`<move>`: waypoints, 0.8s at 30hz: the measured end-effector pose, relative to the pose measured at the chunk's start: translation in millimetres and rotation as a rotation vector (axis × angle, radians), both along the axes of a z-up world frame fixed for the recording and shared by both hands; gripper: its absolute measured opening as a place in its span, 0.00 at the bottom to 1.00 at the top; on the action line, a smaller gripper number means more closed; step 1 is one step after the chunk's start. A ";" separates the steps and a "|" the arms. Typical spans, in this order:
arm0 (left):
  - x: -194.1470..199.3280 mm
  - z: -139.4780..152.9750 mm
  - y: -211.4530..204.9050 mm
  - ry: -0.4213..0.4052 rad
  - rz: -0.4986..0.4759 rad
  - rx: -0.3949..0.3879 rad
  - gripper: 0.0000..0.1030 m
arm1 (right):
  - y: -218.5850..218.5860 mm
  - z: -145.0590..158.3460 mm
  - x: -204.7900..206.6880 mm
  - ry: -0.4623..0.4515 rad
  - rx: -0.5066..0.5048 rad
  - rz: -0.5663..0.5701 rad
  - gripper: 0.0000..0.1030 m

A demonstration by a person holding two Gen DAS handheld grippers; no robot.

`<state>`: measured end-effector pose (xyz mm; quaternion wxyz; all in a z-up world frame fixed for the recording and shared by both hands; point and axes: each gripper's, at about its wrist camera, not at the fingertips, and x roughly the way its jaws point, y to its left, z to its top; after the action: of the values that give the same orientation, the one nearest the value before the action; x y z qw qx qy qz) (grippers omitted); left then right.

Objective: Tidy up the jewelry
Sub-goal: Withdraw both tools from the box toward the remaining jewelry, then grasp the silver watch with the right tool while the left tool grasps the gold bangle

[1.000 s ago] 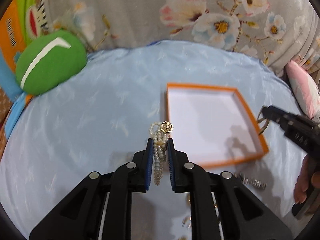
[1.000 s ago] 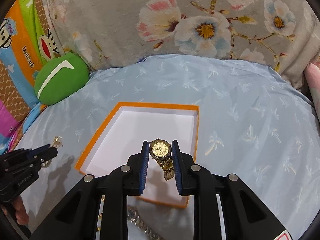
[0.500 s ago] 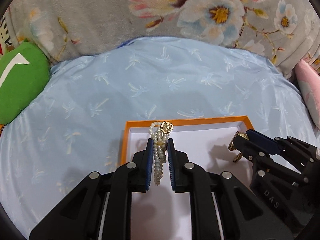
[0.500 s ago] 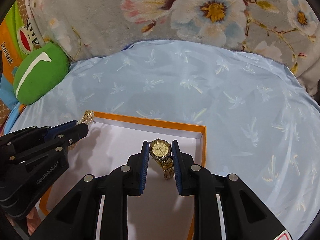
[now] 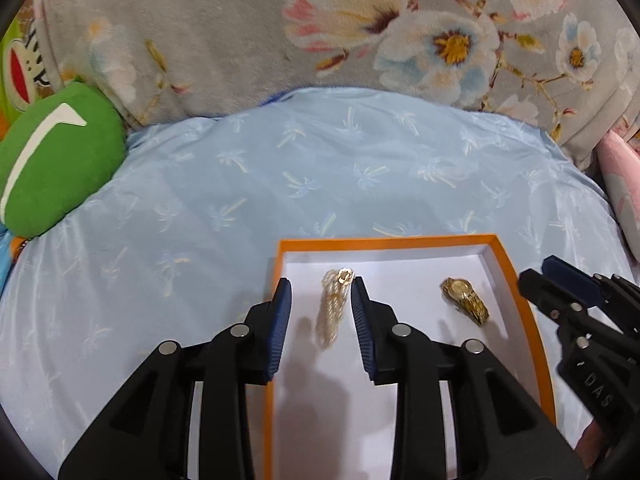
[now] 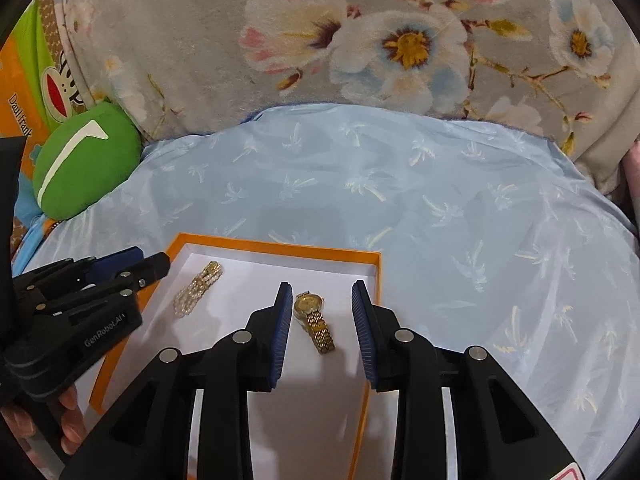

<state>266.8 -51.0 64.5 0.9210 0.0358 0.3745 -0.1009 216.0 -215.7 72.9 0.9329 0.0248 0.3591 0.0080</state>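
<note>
Pale blue palm-print sheet (image 5: pixel 320 168), floral blanket (image 5: pixel 240 32) behind

Pale blue palm-print sheet (image 5: pixel 320 168) covers the bed; grey floral blanket (image 5: pixel 248 32) behind; green cushion (image 5: pixel 56 160) at left.

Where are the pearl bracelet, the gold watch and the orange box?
pearl bracelet (image 5: pixel 334 308): left wrist view, on the pearl strands.
gold watch (image 6: pixel 314 320): right wrist view, on the band just below the dial.
orange box (image 5: pixel 384 243): left wrist view, on the far rim.
</note>
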 end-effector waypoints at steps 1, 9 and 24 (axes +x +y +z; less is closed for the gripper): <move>-9.8 3.5 6.5 0.000 0.002 -0.006 0.29 | 0.8 2.8 -12.3 -0.004 0.002 0.008 0.30; -108.4 -2.0 57.8 0.025 0.027 -0.018 0.29 | 11.3 -12.0 -122.4 0.029 -0.005 0.044 0.30; -184.3 -50.9 73.8 0.144 0.034 -0.078 0.40 | 43.3 -45.6 -147.3 0.092 0.008 0.131 0.30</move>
<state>82.5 22.8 13.6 0.8939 -0.0138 0.4363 -0.1020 68.7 -172.4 27.3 0.9128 0.0052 0.4024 0.0694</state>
